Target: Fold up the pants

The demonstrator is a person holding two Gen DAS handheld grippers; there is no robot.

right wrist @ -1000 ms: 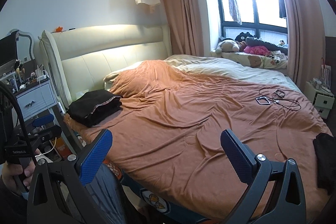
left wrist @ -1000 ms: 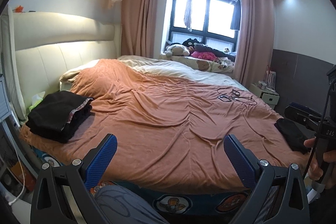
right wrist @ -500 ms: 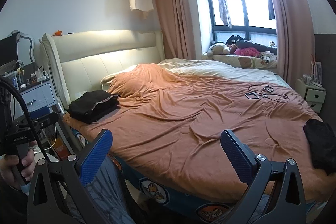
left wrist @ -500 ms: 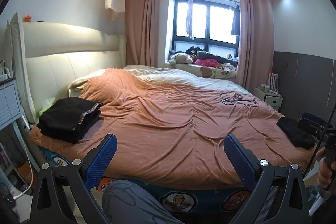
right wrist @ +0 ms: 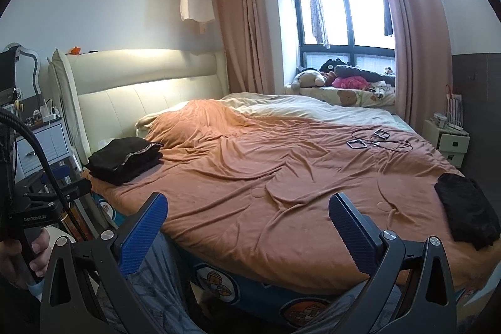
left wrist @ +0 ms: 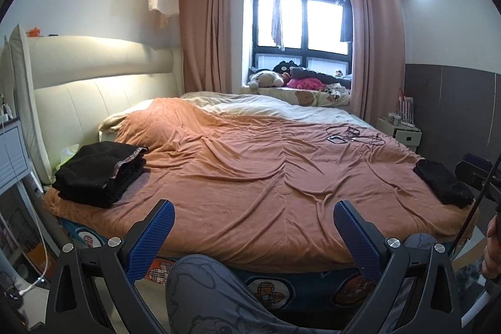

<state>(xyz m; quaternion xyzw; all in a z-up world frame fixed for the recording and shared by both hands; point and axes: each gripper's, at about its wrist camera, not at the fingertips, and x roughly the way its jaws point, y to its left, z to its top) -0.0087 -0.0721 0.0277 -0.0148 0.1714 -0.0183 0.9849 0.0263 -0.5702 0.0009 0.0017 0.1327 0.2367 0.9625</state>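
A stack of folded black pants (left wrist: 100, 171) (right wrist: 125, 159) lies on the bed's near left corner by the headboard. A smaller folded black garment (left wrist: 443, 183) (right wrist: 466, 213) rests at the bed's right edge. My left gripper (left wrist: 252, 235) is open, held back from the bed's near edge with nothing between its blue pads. My right gripper (right wrist: 247, 232) is open too, empty, also short of the bed. The orange blanket (left wrist: 266, 177) (right wrist: 266, 171) between the two garments is bare and wrinkled.
Cables and small devices (left wrist: 353, 136) (right wrist: 375, 141) lie on the far right of the bed. A nightstand (right wrist: 34, 140) stands at left, a white cabinet (right wrist: 451, 140) at right. A person's grey-trousered knee (left wrist: 213, 290) is below my grippers. Stuffed toys (left wrist: 281, 79) sit at the window.
Both grippers have pulled back and risen from the bed, so more of the room and the bed's near edge shows. Both stayed open. The garments have not moved.
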